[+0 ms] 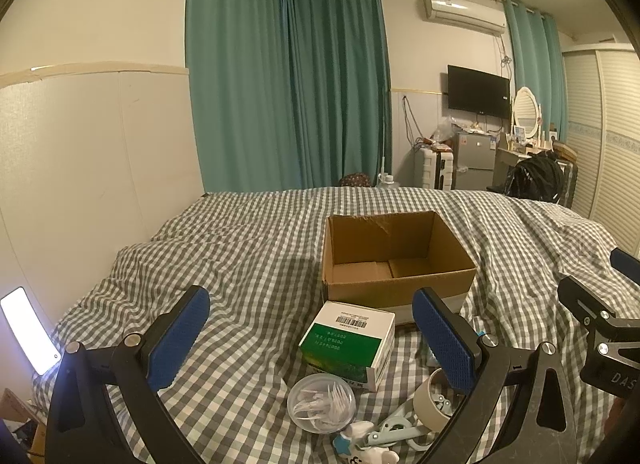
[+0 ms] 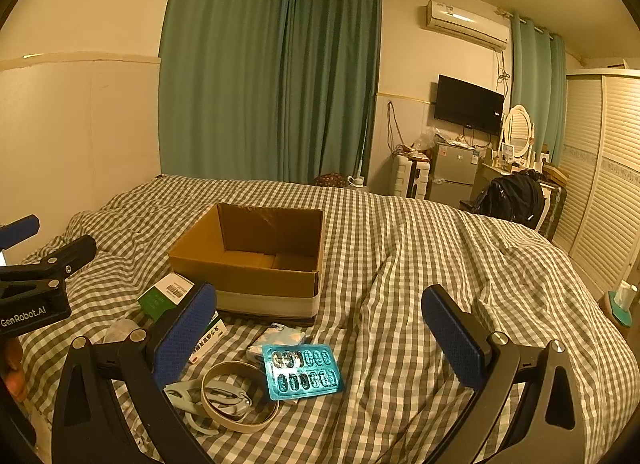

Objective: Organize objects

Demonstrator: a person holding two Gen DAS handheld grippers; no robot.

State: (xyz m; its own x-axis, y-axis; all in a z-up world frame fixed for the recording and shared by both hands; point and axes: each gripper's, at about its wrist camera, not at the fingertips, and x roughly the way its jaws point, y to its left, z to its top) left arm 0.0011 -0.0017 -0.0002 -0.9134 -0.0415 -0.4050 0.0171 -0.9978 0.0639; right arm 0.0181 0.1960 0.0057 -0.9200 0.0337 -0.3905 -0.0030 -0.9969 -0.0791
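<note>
Nearest the left gripper, between its blue pads and low in the left wrist view, sits a round clear tub of small white plastic picks. Its fingers stand wide apart and grip nothing. Just right of the tub lie pale blue scissors and a roll of beige tape, the tape partly behind the right-hand pad. Beyond the tub, touching it or nearly so, rests a green-and-white medicine box with a barcode on top, lying in the gap between the two pads.

The right gripper is likewise spread open and empty. In the right wrist view, closest to it and between its fingers, toward the left one, lies a teal blister pack of pills, flat on the bedding. To its left the tape ring lies over the scissors. Behind the blister pack is a small light blue patterned packet.

Farther off, past all these things, an open cardboard box stands upright on the grey-and-white checked bedspread, its inside showing only its bottom flaps. It sits ahead of the left gripper and ahead-left of the right one.

Farthest are green curtains, a wall television and a small fridge.
</note>
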